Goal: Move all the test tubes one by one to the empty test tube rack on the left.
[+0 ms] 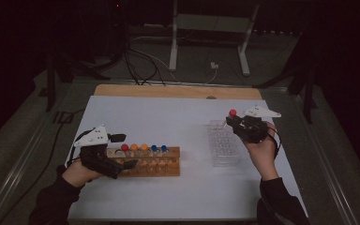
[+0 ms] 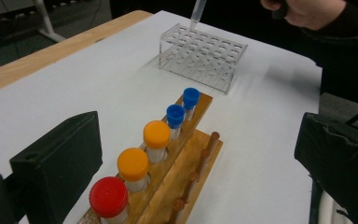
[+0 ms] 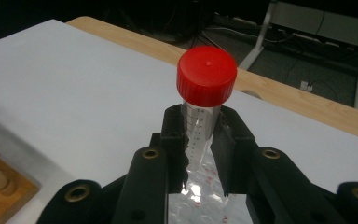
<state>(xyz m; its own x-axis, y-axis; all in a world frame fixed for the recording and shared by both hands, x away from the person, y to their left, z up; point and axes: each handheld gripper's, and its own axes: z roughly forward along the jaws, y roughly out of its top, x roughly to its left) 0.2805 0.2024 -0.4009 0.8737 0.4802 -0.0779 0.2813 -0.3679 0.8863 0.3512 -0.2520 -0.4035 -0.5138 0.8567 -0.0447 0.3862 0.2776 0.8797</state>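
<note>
My right gripper [image 3: 200,135] is shut on a clear tube with a red cap [image 3: 206,74], held upright. In the high view this red-capped tube [image 1: 233,113] stands over the far edge of the clear plastic rack [image 1: 225,150]. Its pointed tip [image 2: 196,14] hangs just above a far corner hole of the clear rack [image 2: 205,56]. My left gripper [image 1: 123,151] is open, with its jaws on either side of the left end of the wooden rack [image 1: 171,168]. That wooden rack [image 2: 200,154] holds a red-capped tube [image 2: 108,196], two orange-capped tubes [image 2: 133,164] and two blue-capped tubes [image 2: 175,115].
A white sheet [image 1: 168,117] covers the table, with a bare wooden strip [image 1: 178,91] along its far edge. Cables and a metal stand [image 1: 211,28] lie on the dark floor beyond. The person's right hand [image 2: 307,9] is above the clear rack.
</note>
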